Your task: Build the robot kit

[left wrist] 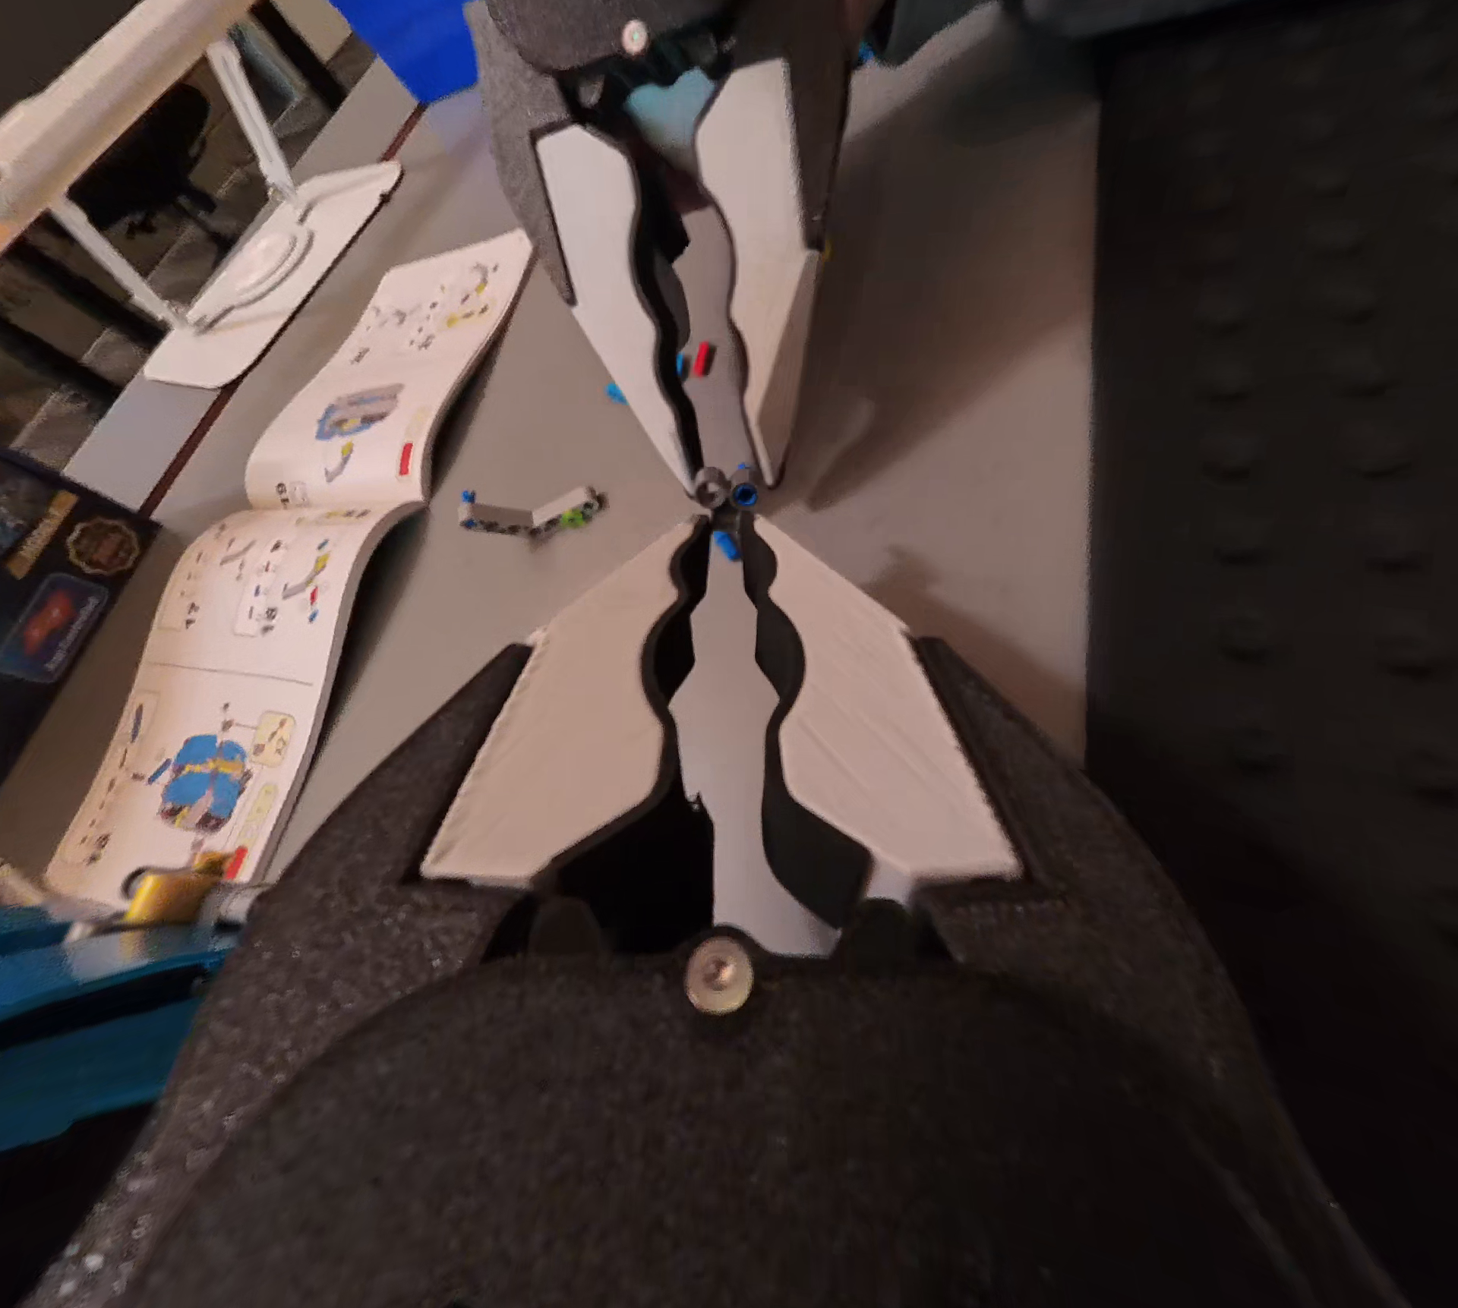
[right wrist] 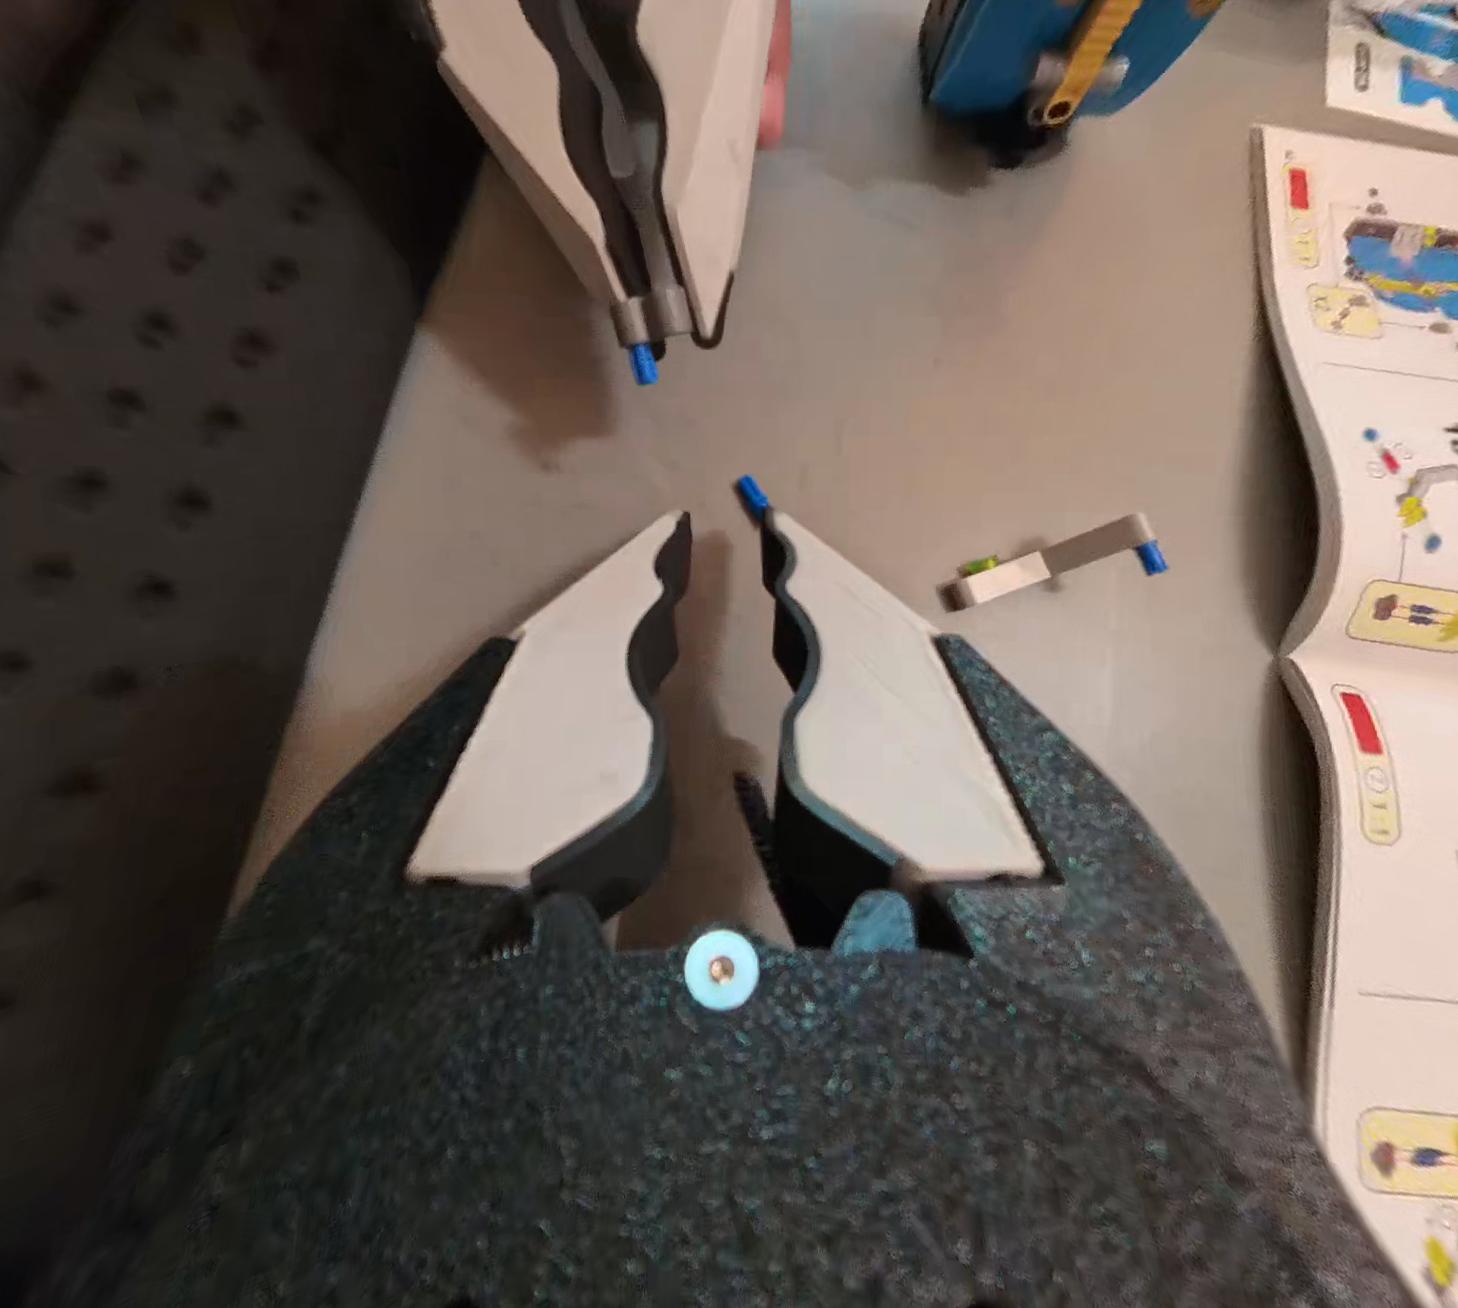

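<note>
My left gripper (left wrist: 727, 522) is shut on a slim grey beam (right wrist: 643, 316). A blue pin (right wrist: 645, 363) sticks out of the beam's end. The beam's end (left wrist: 710, 485) shows just past my left fingertips. My right gripper (right wrist: 727, 517) faces it tip to tip above the grey table (right wrist: 907, 363), with its jaws a narrow gap apart. A second blue pin (right wrist: 753, 493) lies against the right gripper's right fingertip (right wrist: 789, 544); I cannot tell whether it is held. The left gripper (right wrist: 671, 324) hangs a short way beyond it. The right gripper (left wrist: 730, 473) comes in from above in the left wrist view.
An open instruction booklet (left wrist: 315, 560) lies beside a small grey assembly (right wrist: 1049, 560) with blue and green bits. A blue and yellow model (right wrist: 1065, 8) stands farther off. A dark studded cushion (right wrist: 158, 402) borders the table. A white stand base (left wrist: 268, 268) and a dark box (left wrist: 55, 584) sit beyond. My two grippers' fingertips are within a few centimetres of each other.
</note>
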A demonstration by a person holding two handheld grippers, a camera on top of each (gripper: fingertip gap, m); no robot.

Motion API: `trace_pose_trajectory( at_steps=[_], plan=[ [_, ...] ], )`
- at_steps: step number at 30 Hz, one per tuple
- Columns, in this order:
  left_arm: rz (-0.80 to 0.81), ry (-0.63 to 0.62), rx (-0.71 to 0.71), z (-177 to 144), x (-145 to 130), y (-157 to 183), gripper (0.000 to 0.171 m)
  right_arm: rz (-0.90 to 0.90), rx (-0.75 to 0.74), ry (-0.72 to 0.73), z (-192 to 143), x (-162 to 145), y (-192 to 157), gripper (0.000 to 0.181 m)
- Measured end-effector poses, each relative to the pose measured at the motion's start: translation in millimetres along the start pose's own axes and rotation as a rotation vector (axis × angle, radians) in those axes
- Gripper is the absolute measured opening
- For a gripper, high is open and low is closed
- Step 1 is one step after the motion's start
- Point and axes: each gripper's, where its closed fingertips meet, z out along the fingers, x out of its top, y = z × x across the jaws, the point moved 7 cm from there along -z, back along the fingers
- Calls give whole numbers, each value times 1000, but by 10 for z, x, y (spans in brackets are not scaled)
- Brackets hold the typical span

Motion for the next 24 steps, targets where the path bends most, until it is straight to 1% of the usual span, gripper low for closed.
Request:
trace_pose_trajectory(
  at_steps=[3, 7, 8, 9, 10, 12, 14, 17, 21, 24],
  plan=[
    [-1, -62, 38, 36, -67, -43, 7, -43, -20, -60, 79, 39, 26, 18],
    [-36, -75, 31, 46, -91, -75, 7, -101, -41, -157, 161, 31, 52, 15],
    [-38, -78, 27, 49, -94, -75, 7, -108, -29, -147, 167, 44, 59, 11],
    [-41, -88, 22, 56, -106, -75, 7, -113, -12, -152, 176, 43, 73, 10],
    [-44, -99, 22, 63, -119, -78, 7, -107, 28, -162, 183, 43, 76, 4],
    [-52, -111, 32, 67, -133, -96, 7, -105, 61, -184, 193, 63, 90, 4],
    [-69, -120, 45, 62, -149, -130, 7, -102, 55, -194, 197, 74, 91, 4],
    [-97, -123, 42, 57, -160, -157, 7, -81, 44, -155, 185, 60, 75, 4],
    [-72, -136, 38, 72, -166, -128, 7, -59, 48, -201, 152, 38, 31, 4],
    [-67, -140, 38, 76, -170, -121, 7, -61, 25, -224, 150, 53, 24, 8]
  ],
)
